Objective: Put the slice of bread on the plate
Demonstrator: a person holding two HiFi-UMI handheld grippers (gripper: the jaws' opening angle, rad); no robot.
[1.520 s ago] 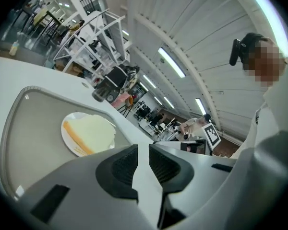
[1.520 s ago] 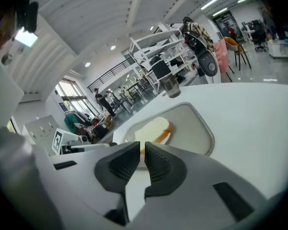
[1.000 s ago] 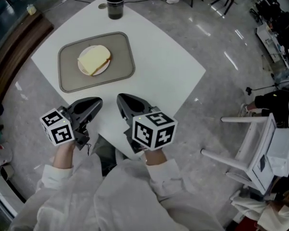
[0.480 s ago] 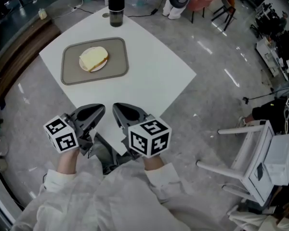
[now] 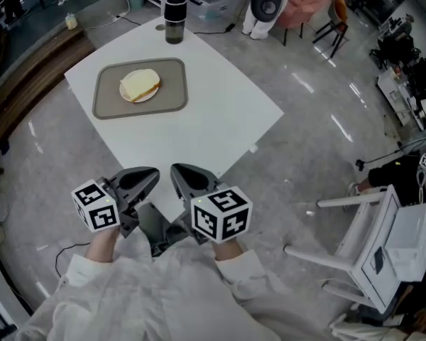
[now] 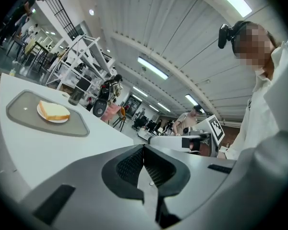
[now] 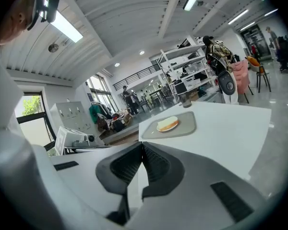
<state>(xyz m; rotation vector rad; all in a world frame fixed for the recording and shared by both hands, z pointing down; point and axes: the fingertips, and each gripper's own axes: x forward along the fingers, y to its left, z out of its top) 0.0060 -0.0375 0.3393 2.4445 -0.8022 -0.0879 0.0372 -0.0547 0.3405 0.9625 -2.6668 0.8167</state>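
Now holding left gripper (image 5: 150,175) and right gripper (image 5: 179,171) clenched, empty, well apart from bread (image 5: 140,84) lying on plate (image 5: 138,100); possibly risking bumping table (image 5: 213,112) corner.

Bare tabletop (image 5: 216,116) before tray (image 5: 104,104), plate (image 6: 56,120), bottle (image 5: 175,17)

Left tongs (image 5: 153,174), right tongs (image 5: 177,170): both closed, empty, held side by side.

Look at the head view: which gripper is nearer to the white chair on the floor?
Right. The white chair stands off to the right of the right gripper. The left gripper sits beyond the right one, farther from the chair.
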